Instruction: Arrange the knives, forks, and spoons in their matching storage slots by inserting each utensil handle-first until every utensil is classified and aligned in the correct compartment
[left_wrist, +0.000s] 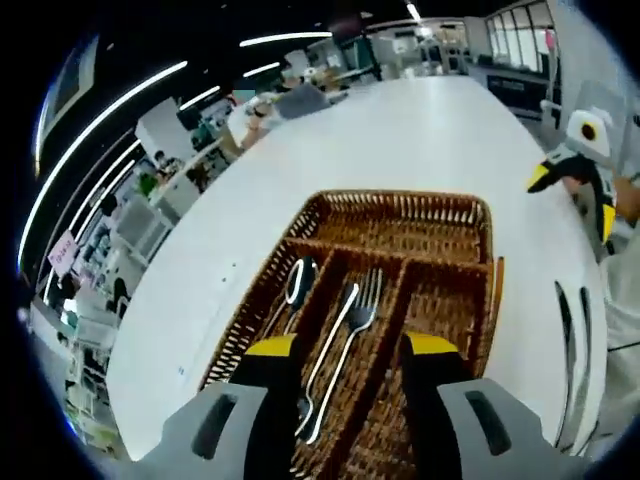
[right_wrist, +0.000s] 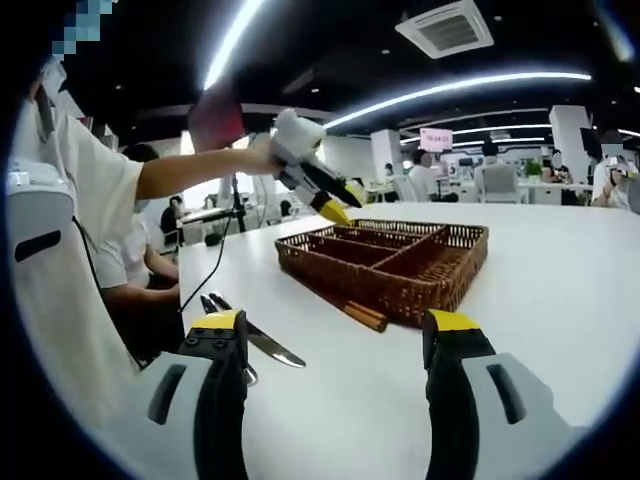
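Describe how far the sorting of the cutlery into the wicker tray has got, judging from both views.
Partly done. Done: a spoon lies in one slot of the wicker tray, and a fork with another utensil beside it lies in the next slot. In hand: nothing; the left tongs hang open over the tray, and the right tongs are open too. Left: two knives on the white table, and chopsticks beside the tray.

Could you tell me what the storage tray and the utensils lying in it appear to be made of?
The tray looks like woven wicker or rattan, brown with a slight sheen; the basket-weave strands show on walls and dividers. The fork and spoon look like polished metal, probably stainless steel, judging by their bright silvery reflections.
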